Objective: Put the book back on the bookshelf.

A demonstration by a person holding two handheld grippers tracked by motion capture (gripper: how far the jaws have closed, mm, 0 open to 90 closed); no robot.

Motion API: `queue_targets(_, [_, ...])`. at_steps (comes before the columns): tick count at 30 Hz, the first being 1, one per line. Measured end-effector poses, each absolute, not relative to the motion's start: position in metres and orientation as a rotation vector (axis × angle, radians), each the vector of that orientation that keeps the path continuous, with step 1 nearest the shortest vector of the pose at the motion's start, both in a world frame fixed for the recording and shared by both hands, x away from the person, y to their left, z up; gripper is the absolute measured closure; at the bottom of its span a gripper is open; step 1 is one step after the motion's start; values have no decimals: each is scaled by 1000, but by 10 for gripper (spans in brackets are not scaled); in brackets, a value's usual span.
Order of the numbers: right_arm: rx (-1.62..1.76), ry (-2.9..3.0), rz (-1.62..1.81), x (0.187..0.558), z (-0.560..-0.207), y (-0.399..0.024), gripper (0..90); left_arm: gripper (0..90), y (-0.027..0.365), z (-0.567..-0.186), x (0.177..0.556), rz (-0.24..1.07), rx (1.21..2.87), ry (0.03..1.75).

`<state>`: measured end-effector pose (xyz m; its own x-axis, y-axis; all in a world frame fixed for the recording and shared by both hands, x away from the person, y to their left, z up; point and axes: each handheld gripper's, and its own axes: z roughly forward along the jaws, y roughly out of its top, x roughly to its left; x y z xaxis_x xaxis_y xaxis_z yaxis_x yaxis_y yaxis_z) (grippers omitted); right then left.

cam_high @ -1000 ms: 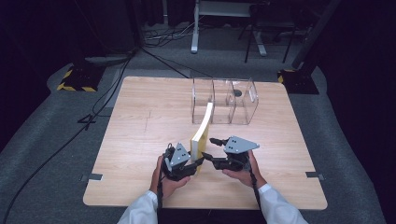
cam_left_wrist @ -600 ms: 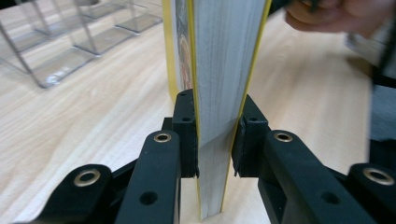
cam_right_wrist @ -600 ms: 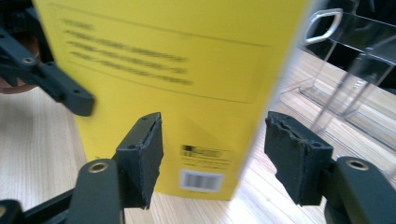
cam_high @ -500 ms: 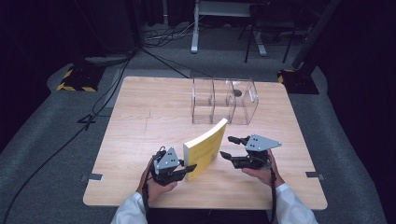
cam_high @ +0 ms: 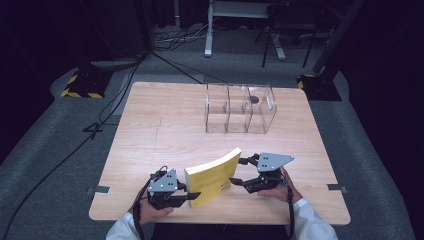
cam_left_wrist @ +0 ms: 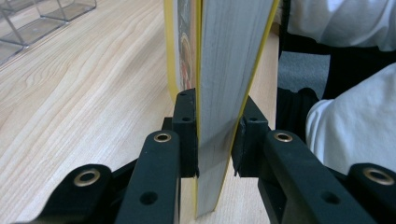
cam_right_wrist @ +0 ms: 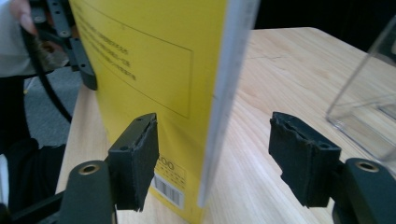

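1. Two grippers flank one yellow book, which stands on edge near the table's front edge.
2. Left gripper: jaws, having just closed, pinch the book's end, pads pressed on both covers.
3. Right gripper: jaws spread, having just widened, with the book's other end between them, untouched.
4. Clear compartment box: toward the table's far edge, well apart.

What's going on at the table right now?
A person stands a yellow book on edge on the wooden table. The left gripper is clamped on its pages, while the right gripper straddles the other end with its jaws open, not touching. A clear plastic organizer sits farther back.
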<state>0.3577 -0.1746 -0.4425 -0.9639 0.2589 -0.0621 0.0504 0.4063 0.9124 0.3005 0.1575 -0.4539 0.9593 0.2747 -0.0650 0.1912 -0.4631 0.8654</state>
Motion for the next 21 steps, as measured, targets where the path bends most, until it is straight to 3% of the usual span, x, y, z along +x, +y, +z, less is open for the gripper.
queue_targets(8, [184, 2508, 1618, 356, -447, -166, 451, 708, 159, -453, 305, 182, 2090, 347])
queue_targets(10, [166, 2502, 1628, 351, -447, -172, 542, 675, 159, -455, 307, 221, 2082, 389])
queue_targets(21, [108, 2473, 1676, 333, -435, -187, 617, 617, 134, -453, 336, 197, 2086, 332])
